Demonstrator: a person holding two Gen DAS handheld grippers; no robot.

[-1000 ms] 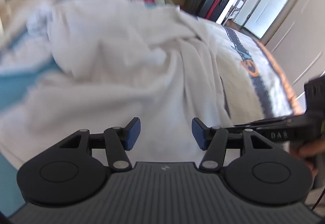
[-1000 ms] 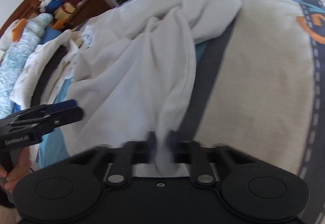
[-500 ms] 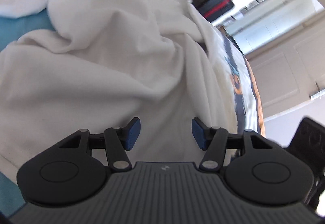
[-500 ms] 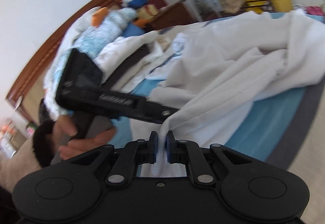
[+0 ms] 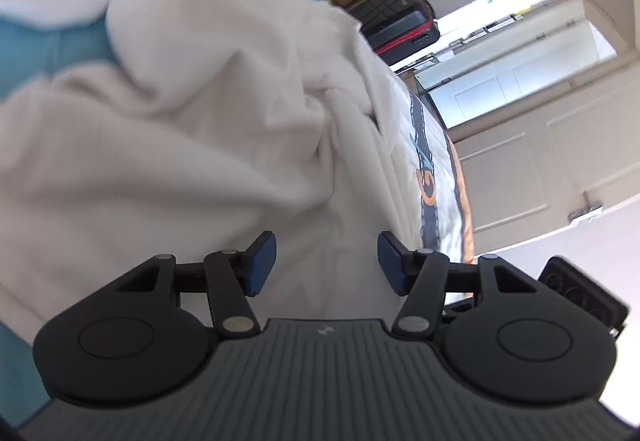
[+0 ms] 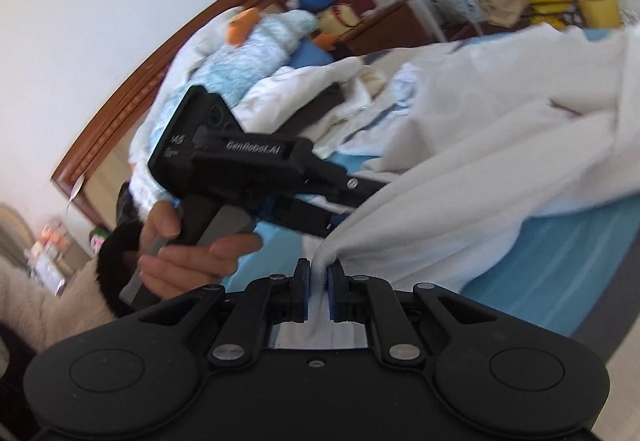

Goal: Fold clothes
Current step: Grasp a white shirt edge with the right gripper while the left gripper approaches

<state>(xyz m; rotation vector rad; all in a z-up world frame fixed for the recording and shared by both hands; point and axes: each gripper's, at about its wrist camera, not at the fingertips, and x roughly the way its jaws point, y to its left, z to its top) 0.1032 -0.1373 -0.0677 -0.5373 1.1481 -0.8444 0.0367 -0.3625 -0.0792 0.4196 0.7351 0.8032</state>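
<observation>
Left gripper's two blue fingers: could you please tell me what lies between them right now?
In the left wrist view, the left gripper is open, and only the white garment shows in the gap between its fingers, lying beyond them; nothing is clamped.

My left gripper (image 5: 327, 263) has its blue pads (image 5: 262, 263) spread wide, nothing between them, right up against the crumpled white garment (image 5: 192, 121). Black suitcase (image 5: 394, 19) sits beyond the garment.

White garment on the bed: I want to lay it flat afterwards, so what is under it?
Blue bedding shows under the white garment beside the right gripper. What lies beneath the bunched middle is hidden.
</observation>
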